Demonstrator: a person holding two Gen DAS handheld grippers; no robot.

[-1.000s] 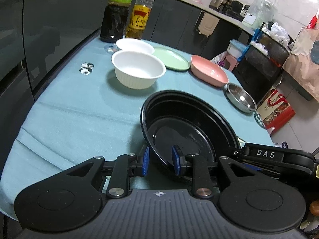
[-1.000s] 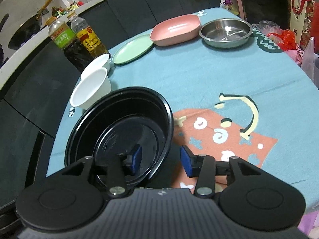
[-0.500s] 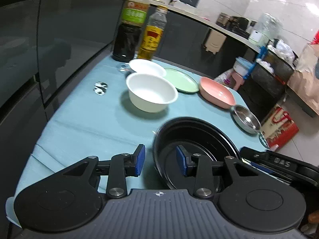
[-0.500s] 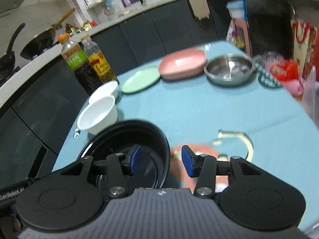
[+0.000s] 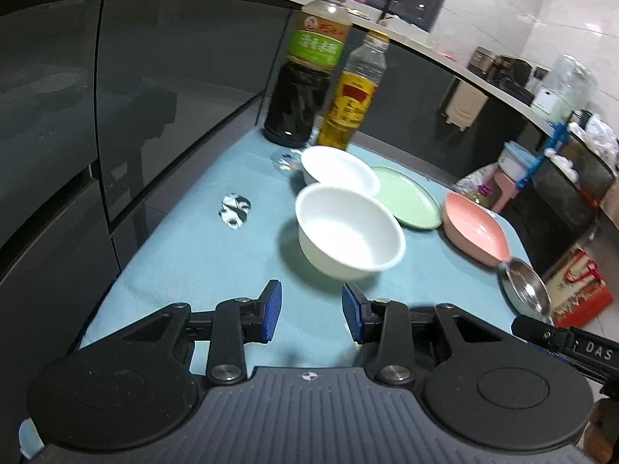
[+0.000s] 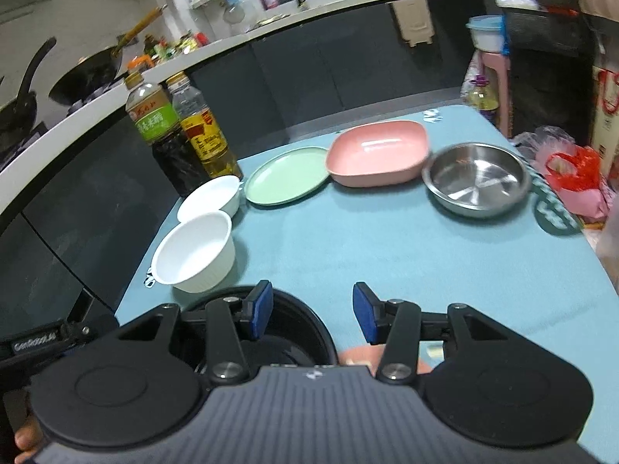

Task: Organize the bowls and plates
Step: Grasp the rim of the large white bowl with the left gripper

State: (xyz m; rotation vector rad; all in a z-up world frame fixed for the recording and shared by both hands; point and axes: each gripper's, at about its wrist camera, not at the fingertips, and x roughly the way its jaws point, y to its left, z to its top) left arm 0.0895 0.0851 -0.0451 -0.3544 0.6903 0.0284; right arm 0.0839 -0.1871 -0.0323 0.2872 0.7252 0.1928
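Released from both tools, now gaping apart, black bowl (image 6: 305, 321) sits empty.

I see dim, cool indoor light from overhead — soft shadows pool beside the white bowl (image 5: 350, 234) on the tablecloth (image 5: 193, 255). Fisheye distortion bends the dark cabinet fronts (image 5: 116, 116) at the edges. Motion blur smears the steel dish (image 5: 526, 290); glare streaks its base in my right view.
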